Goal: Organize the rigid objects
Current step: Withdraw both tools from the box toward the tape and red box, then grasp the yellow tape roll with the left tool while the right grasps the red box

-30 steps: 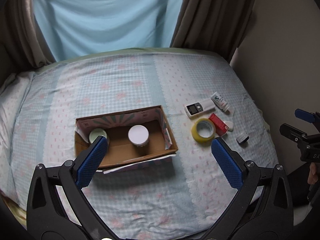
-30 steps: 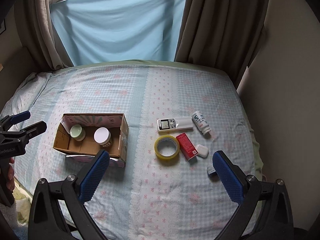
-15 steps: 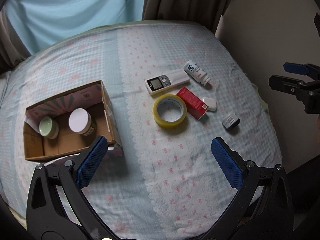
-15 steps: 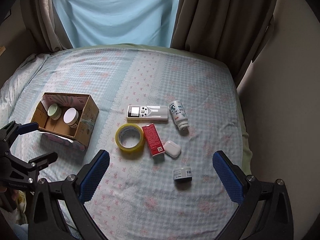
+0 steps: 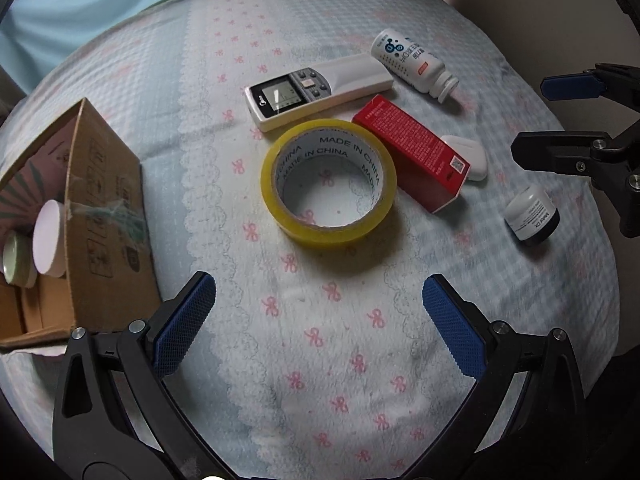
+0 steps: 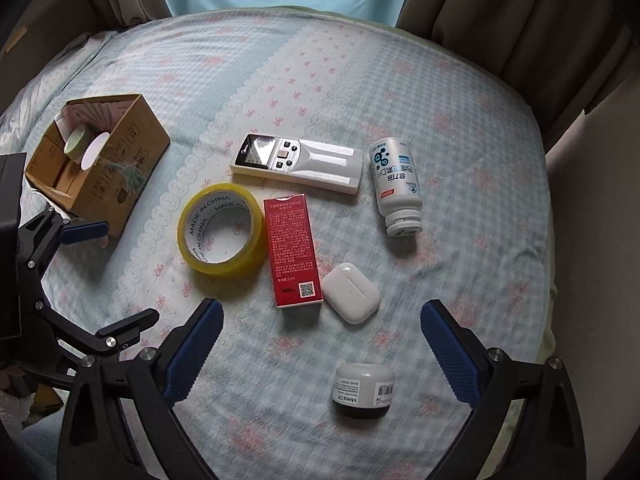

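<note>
Left wrist view: the left claw hangs spread wide and empty over the bed, its blue pads at the lower left and lower right of the frame. Above it, at centre, lies the tape roll, flat on the bedspread, with the red box touching its right edge and the remote just above. The bottle lies on its side at the upper right, just beside the remote's end. A white case sits against the red box, and a small jar lies farther right, near the right claw, which enters from the right edge with its fingers parted. The carton stands at the left edge, holding a white-lidded jar and a green-lidded one. In the right wrist view the right claw is likewise released and holds nothing; the small jar lies between its pads at the bottom centre, untouched, and the white case sits just above.
</note>
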